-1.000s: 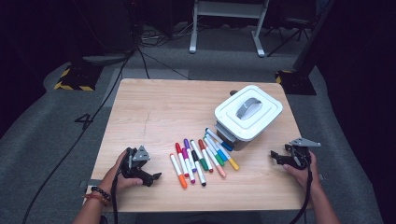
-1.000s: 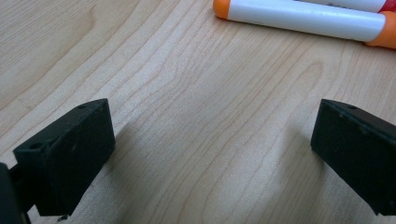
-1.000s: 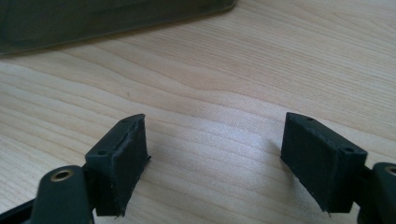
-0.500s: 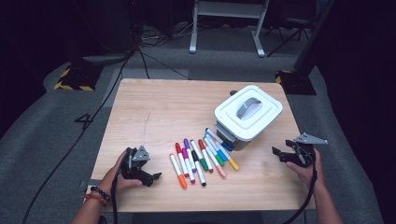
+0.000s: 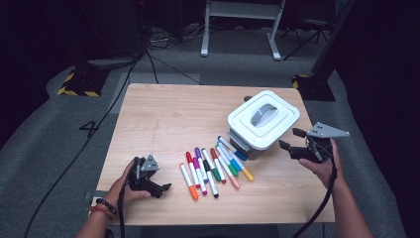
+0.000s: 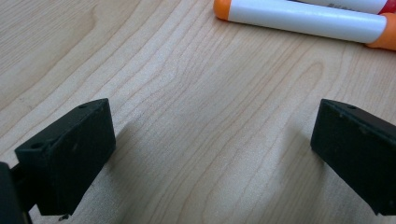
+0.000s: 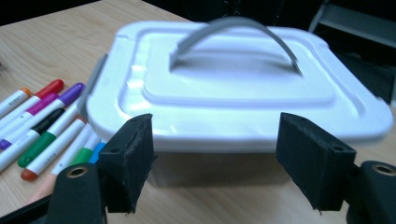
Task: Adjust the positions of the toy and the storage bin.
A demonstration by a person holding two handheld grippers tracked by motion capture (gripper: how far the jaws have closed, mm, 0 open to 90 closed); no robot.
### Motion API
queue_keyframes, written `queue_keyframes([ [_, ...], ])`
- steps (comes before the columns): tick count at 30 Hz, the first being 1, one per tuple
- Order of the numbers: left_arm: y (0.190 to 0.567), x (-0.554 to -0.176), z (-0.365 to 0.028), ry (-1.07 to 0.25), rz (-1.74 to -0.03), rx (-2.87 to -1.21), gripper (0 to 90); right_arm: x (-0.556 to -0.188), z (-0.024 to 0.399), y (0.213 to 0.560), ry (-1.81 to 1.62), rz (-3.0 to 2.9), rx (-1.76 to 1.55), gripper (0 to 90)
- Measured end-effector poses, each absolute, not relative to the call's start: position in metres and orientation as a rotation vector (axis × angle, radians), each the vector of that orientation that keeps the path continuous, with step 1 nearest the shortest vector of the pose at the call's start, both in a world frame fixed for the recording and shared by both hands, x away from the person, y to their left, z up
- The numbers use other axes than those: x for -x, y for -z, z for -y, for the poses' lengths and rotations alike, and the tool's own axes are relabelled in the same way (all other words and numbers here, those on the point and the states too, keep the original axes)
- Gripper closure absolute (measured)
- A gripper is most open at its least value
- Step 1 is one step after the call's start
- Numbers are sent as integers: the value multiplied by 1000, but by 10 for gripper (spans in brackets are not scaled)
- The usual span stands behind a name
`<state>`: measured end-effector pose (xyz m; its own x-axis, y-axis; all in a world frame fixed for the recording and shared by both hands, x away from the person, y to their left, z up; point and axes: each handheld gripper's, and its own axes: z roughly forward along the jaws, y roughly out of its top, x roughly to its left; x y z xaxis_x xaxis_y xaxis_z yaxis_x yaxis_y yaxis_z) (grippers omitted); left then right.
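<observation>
**High view: both grippers released, right one raised beside the lidded box**

High view, lower left of the frame: the left gripper (image 5: 157, 187) lies low on the wooden counter (image 5: 163, 114), held in the person's left hand (image 5: 125, 187). Its fingers are spread apart with nothing between them. The left gripper view agrees: bare wood grain between the two black fingers (image 6: 70, 158), and an orange-capped marker (image 6: 303, 21) lying across the top edge of that frame, well clear of them.

Lower centre of the high view: a row of markers (image 5: 214, 166) lies side by side on the counter, caps in orange, red, purple, black, green, blue and yellow, fanning up toward the box.

Right of centre: the white box (image 5: 263, 121) sits on the counter with its lid on and its grey handle (image 5: 264, 114) arched across the top. The nearest markers reach its lower left corner; contact cannot be told.

Right edge of the frame: the right gripper (image 5: 292, 142) is held up off the counter in the right hand (image 5: 321, 166), pointing at the box's right side. Its fingers have just been closing slightly, yet stand wide and released, nothing between them. Right gripper view: both fingers (image 7: 128, 161) frame the box's near wall (image 7: 219, 170) without touching it, the lid rim above them.
</observation>
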<state>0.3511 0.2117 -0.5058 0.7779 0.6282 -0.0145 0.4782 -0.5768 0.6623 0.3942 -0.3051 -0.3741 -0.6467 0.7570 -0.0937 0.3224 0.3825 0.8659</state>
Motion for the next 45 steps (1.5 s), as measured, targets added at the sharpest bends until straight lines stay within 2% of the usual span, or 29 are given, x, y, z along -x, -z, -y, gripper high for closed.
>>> queue_keyframes([
  [8,506,-351,-212,-291,-819,-2297,3,-421,271,357,-1237,-2226,-897,289],
  [16,506,-351,-206,-297,-851,-2284,3,-452,250,368,-1107,-2340,-851,323],
  [26,506,-352,-194,-304,-838,-2290,4,-458,233,370,-1167,-2351,-844,313],
  [33,506,-351,-185,-294,-820,-2297,4,-475,226,377,-1137,-2308,-963,321],
  [37,506,-351,-179,-290,-808,-2297,4,-482,222,379,-1161,-2280,-1002,356],
  [40,505,-352,-173,-290,-806,-2302,4,-486,220,381,-1174,-2223,-1027,465],
  [45,505,-355,-161,-284,-791,-2304,4,-487,216,383,-1170,-2192,-1029,471],
])
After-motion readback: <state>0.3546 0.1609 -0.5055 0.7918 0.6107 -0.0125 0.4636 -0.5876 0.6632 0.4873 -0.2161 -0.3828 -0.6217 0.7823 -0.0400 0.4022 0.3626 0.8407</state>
